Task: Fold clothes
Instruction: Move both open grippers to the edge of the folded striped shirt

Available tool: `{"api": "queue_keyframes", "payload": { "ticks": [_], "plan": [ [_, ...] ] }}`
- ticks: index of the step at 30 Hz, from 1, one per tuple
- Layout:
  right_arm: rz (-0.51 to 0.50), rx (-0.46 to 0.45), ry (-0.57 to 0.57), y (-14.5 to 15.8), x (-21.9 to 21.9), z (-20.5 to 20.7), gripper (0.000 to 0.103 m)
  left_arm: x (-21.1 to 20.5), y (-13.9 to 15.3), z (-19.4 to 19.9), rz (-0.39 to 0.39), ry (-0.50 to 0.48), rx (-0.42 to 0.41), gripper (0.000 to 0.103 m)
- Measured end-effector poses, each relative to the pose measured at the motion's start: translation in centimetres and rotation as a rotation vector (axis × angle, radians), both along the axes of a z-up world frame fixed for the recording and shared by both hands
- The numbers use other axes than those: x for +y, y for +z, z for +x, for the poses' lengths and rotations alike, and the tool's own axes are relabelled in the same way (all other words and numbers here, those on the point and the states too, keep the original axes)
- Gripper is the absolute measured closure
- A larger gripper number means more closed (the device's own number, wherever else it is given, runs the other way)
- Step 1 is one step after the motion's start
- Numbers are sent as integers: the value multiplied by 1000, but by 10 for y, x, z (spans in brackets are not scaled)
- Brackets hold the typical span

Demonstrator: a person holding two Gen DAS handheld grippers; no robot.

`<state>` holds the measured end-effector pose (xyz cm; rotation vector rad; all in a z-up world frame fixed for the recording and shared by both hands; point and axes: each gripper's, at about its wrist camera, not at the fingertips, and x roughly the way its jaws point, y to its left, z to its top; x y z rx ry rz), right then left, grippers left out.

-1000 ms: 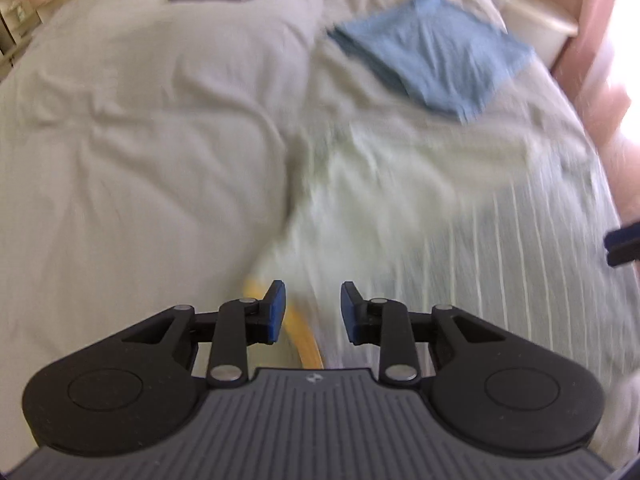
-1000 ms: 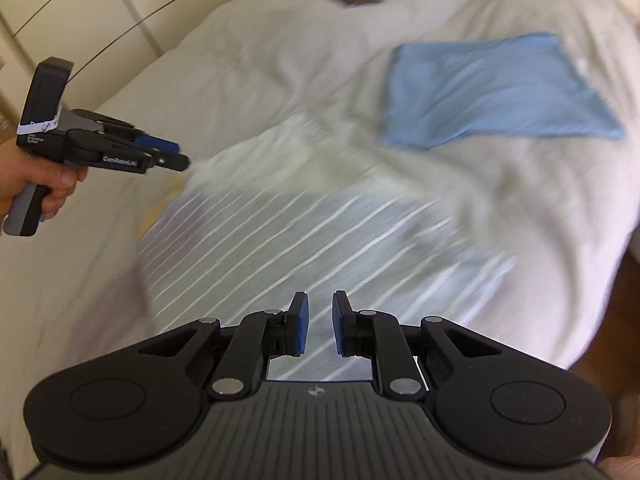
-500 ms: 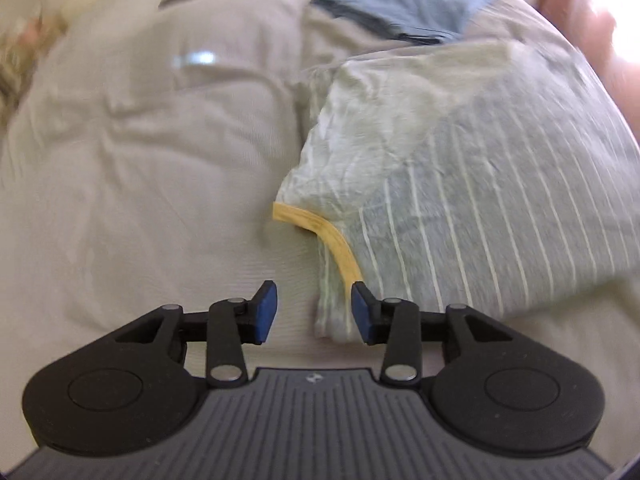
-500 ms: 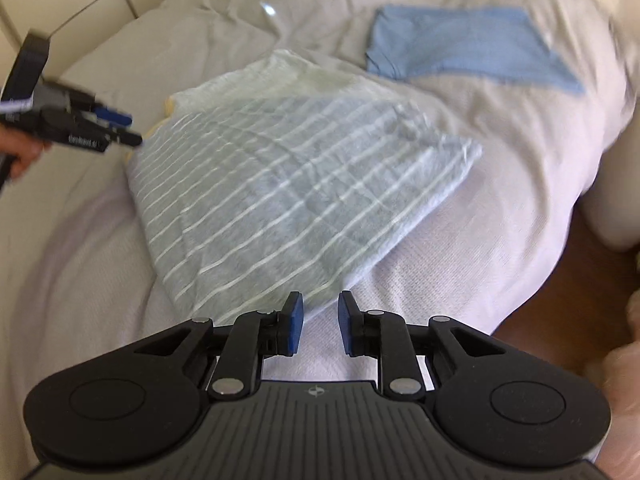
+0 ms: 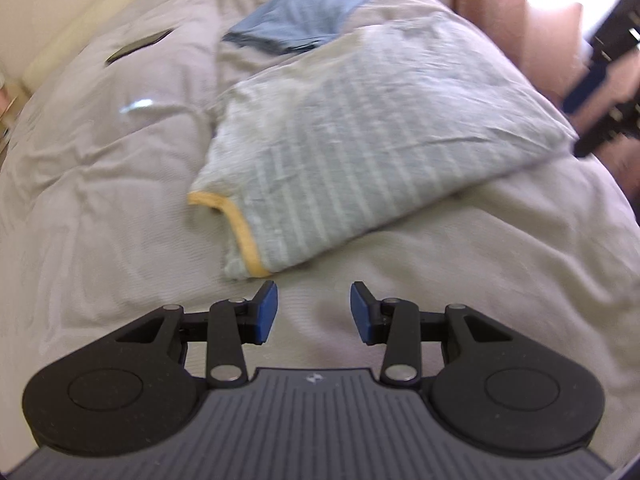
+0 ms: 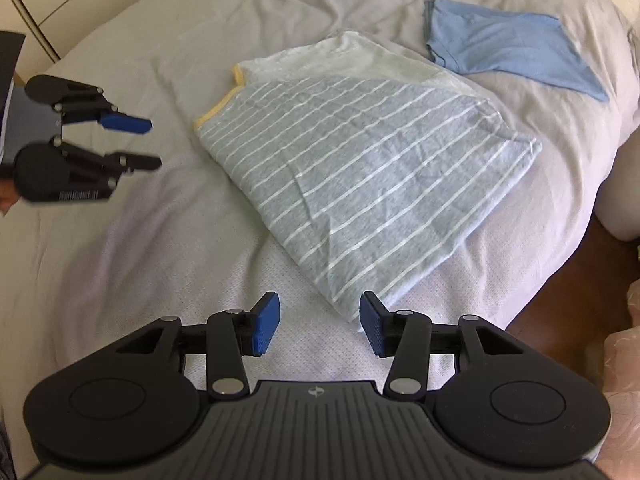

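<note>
Striped shirt [image 6: 360, 176] now folded flat, centre of frame in right wrist view, on bed [image 6: 140, 260]; yellow neck trim [image 5: 240, 232] showing at its left edge. A sec ago cloth was a blur mid-flip w/ both grippers close over it; now settled, no motion in fabric.

Left gripper [image 5: 314, 312]: fingers parted, nothing between, bare bedding below, just short of shirt's trimmed corner. Pulled back from cloth vs half a sec ago.

Right gripper [image 6: 318, 322]: jaws opening, pads not pressing anything; shirt's near corner lies just ahead, between fingertips in the picture but untouched.

Blue garment [image 6: 512, 44], upper right of frame, already folded, just beyond shirt. Dark flat item [image 5: 136, 46] upper left in left wrist view, unclear what.

Judgement: fold released, both hands free. Prob. one more fold or a tidy/stack left.
</note>
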<state>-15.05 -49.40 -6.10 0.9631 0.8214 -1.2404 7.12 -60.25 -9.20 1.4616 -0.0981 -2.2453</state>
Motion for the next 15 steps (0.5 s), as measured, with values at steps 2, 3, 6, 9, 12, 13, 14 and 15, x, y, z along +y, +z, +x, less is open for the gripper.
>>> {"api": "queue_keyframes", "payload": {
  "ticks": [2,3,6,9,12,13,14,15],
  "plan": [
    [-1,19,9,3,-1,4,56,5,-1,0,-4,-24,2,67],
    [-2,23,9,4,-2,5,56,6,-1,0,-5,-30,4,67],
    [2,37,8,5,-1,10,56,5,-1,0,-12,-46,9,67],
    [6,48,5,6,0,15,56,3,0,1,-24,-70,8,67],
    [10,58,7,5,0,19,56,0,-4,1,-42,-104,-1,67],
    [11,61,7,5,1,20,56,0,-7,0,-48,-115,-6,67],
    [13,63,7,4,1,21,56,0,-10,-1,-57,-127,-13,66],
    [15,67,6,2,1,21,55,1,-13,-1,-72,-143,-22,65]
  ]
}}
